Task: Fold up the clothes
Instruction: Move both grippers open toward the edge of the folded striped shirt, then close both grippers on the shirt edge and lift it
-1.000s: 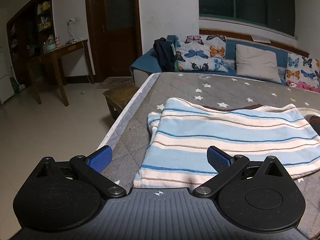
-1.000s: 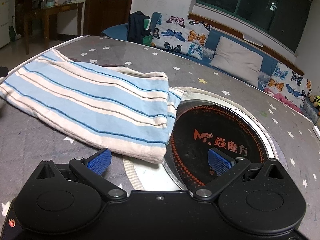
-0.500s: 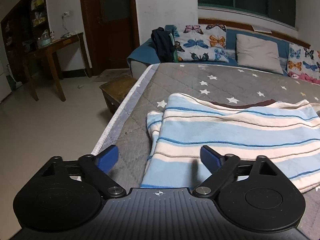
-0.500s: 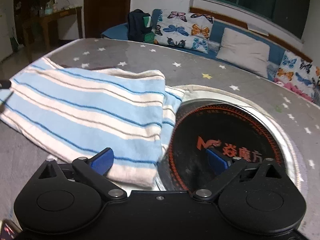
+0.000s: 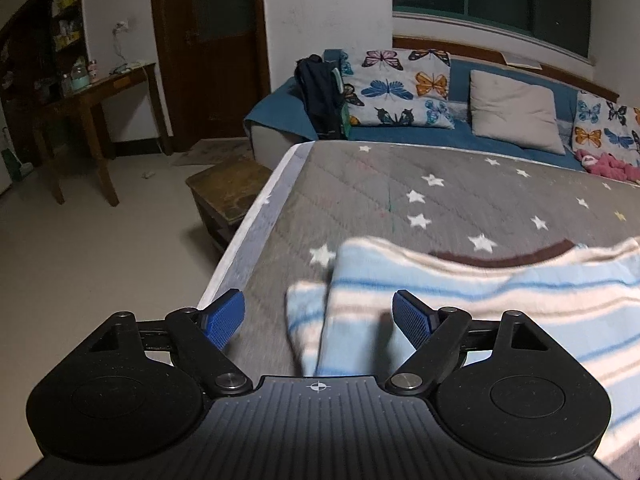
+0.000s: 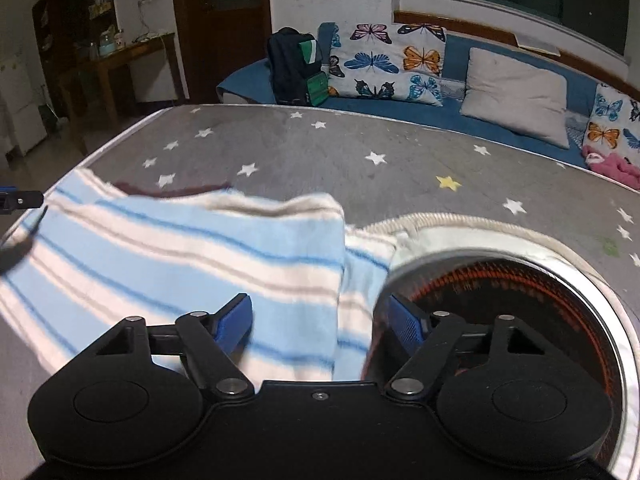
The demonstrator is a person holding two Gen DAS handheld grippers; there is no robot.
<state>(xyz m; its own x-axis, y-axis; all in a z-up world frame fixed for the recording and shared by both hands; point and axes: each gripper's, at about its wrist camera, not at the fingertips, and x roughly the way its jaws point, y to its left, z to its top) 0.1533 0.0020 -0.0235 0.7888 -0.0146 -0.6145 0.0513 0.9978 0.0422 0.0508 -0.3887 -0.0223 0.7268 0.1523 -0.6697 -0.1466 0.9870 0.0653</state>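
Both claws I'm running, left gripper (image 5: 318, 316) and right gripper (image 6: 320, 318), gape wide over one folded striped garment (image 6: 192, 256) on the near mattress (image 6: 320, 148); no legible writing.

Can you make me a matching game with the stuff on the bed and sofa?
Things:
1. striped garment
2. backpack
3. plain pillow
4. round black disc

Places or colours:
A. leaning on the sofa next to a butterfly cushion
B. grey, on the blue sofa
C. blue and cream, folded on the starry bed cover
D. right of the garment, with orange markings

Pairs: 1-C, 2-A, 3-B, 4-D
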